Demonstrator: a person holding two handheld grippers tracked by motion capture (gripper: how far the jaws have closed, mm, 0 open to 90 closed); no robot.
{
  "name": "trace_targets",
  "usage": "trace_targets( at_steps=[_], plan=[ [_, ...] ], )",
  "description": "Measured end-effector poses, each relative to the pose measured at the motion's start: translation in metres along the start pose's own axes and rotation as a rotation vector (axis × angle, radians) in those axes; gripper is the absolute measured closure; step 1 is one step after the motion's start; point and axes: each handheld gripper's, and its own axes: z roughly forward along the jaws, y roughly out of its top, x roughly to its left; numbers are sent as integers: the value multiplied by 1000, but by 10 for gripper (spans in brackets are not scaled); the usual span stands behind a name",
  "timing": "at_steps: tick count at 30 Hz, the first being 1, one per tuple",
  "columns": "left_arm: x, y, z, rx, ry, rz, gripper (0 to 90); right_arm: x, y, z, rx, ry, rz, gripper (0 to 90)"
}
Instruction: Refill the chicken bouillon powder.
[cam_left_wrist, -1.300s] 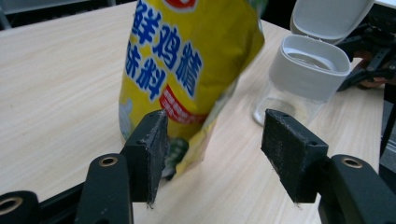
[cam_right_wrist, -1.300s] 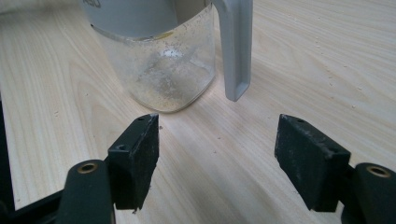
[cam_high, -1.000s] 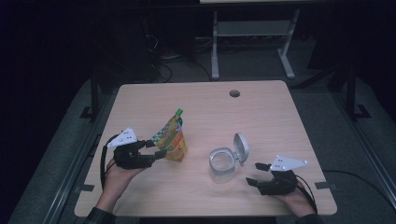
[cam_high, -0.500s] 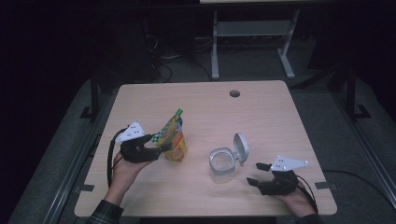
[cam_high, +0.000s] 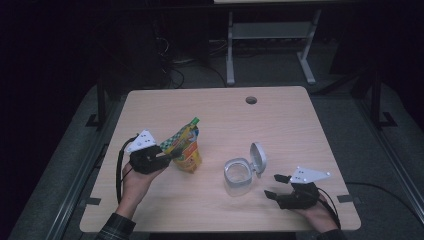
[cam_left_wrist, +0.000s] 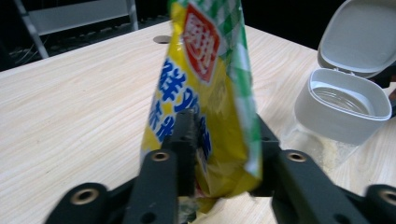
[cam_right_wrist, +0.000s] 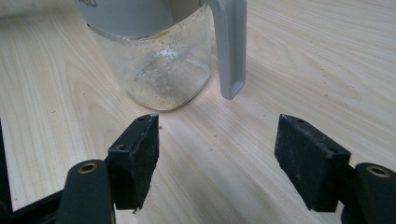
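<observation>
Pouch (cam_left_wrist: 205, 93) clamped upright in my left gripper (cam_left_wrist: 219, 154), left of the open jar (cam_high: 239, 175), I'd lift gently and tilt over its mouth while my right gripper (cam_right_wrist: 217, 154), jaws spread, steadies it.

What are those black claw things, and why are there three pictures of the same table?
Those are grippers, tools with two jaws, and a person holds one in each hand. One picture comes from a camera high above the table. The other two come from small cameras riding on the grippers, looking along their jaws. The left gripper is squeezing a yellow and green snack bag, which you see up close between its jaws. The right gripper is open and holds nothing. In front of it stands a clear jar with its grey lid flipped open. Its own camera shows the jar near.
</observation>
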Motion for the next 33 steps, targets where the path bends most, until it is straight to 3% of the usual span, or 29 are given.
trace_targets(
  at_steps=[10,20,26,28,33],
  plan=[
    [5,-1,2,1,-5,-14,875,0,0,0,2,1,-1,301],
    [9,1,2,14,-35,-34,888,0,0,0,0,-3,1,302],
    [7,3,3,24,-36,-2,889,0,0,-1,-3,-4,1,301],
    [9,3,3,25,-40,-11,893,0,0,-1,-3,-5,-1,302],
    [15,6,4,37,-75,-4,898,0,0,-2,-6,-10,0,301]
  ],
)
